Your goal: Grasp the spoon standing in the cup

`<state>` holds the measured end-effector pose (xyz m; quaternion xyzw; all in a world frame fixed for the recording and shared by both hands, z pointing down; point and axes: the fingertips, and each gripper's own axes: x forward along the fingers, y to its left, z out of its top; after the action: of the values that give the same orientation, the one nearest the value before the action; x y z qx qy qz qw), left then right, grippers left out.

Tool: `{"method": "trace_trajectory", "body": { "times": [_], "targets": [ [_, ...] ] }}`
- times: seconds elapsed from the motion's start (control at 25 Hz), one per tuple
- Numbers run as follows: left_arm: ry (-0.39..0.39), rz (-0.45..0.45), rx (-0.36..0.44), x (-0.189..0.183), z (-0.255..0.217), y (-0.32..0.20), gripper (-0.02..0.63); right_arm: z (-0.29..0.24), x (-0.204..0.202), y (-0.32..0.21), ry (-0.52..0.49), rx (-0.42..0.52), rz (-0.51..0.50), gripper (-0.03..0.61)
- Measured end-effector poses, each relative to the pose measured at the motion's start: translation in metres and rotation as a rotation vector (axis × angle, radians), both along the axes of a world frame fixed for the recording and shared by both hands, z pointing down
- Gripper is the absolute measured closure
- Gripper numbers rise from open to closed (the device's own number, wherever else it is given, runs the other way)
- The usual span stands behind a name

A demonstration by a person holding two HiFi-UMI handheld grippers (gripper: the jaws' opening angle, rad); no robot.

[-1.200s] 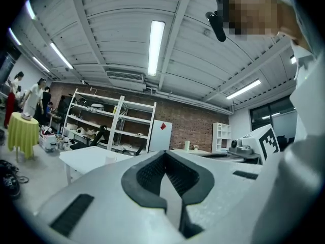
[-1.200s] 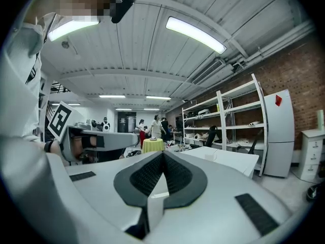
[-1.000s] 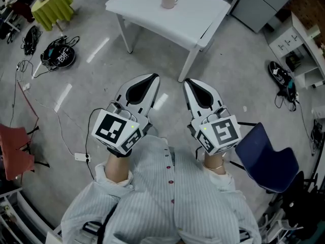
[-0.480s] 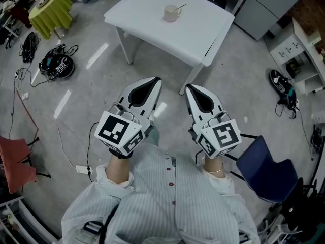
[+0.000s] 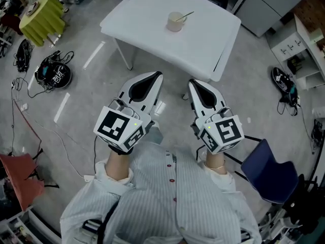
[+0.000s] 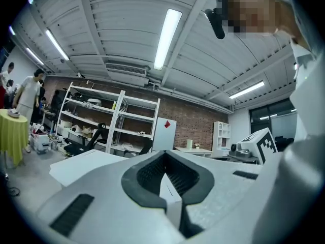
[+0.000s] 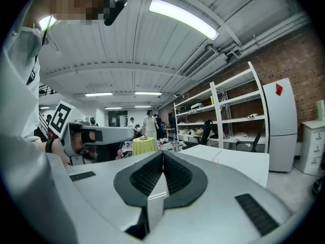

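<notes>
The spoon (image 5: 184,16) stands in the cup (image 5: 174,22), its handle leaning toward the upper right, and the cup sits alone on the white worktop (image 5: 147,32) at the top centre of the head view. Over the last second the worktop has slid lower and grown in the frame, so the person appears to be walking toward it. The approach is under way, but the cup is still well apart from both tools. The left gripper (image 5: 154,77) and right gripper (image 5: 195,83) are held side by side low in the middle of the frame, above bare floor, pointing toward the worktop. Both pairs of jaws are clenched together on nothing. They will probably need to part before either can take the handle.
</notes>
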<state>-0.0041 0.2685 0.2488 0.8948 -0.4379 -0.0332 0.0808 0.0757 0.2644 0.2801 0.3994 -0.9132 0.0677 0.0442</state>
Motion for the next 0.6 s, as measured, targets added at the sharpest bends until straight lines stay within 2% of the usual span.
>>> {"method": "trace_trajectory", "body": {
  "times": [0.24,0.6],
  "targets": [
    [-0.001,0.022,-0.011,-0.035,0.009,-0.044,0.606,0.006,-0.027,-0.047,0.000,-0.002,0.038,0.569],
    [0.011,0.033,-0.015,-0.066,0.016,-0.072,0.606,0.015,-0.044,-0.084,0.023,-0.016,0.082,0.569]
  ]
}}
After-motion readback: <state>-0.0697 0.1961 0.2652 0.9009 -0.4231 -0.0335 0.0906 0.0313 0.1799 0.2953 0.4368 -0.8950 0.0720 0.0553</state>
